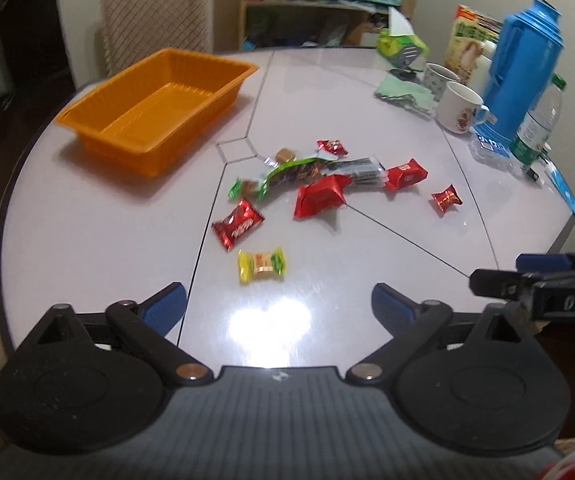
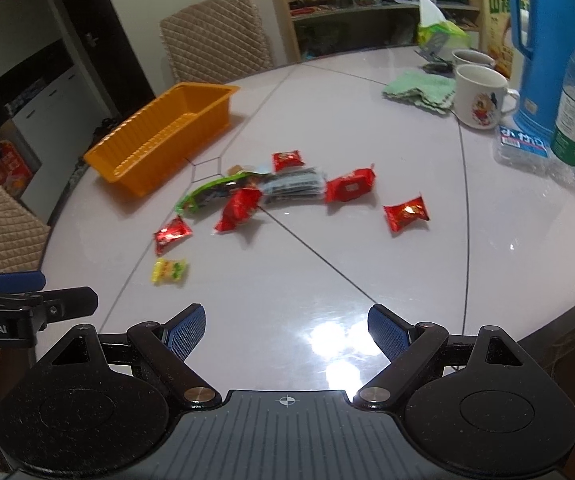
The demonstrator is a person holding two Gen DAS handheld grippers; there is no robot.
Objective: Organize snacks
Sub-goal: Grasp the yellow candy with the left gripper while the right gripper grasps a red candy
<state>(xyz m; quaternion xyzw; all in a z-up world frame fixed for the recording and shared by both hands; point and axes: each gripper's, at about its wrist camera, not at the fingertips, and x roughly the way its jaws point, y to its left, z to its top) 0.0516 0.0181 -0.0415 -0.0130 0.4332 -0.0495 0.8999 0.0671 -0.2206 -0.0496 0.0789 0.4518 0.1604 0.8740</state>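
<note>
Now the round table (image 1: 87, 220) carries everything, and on its far left part stands the orange tray (image 1: 155, 108), with nothing inside, its long axis going from the near-left corner to the far-right one. Between the tray and both tools lies the heap of snacks (image 1: 319, 176), scattered in the middle of the table, well apart from the tray and to its right. Both tools hang above the near edge; the left gripper (image 1: 279, 304) has its fingers spread wide and holds nothing, and the right gripper (image 2: 285, 326) is the same. The smallest and nearest piece is the yellow candy (image 1: 262, 265), lying crosswise just ahead of the left gripper, a little to its left side, so I judge the left hand is nearer to it and to the tray
</note>
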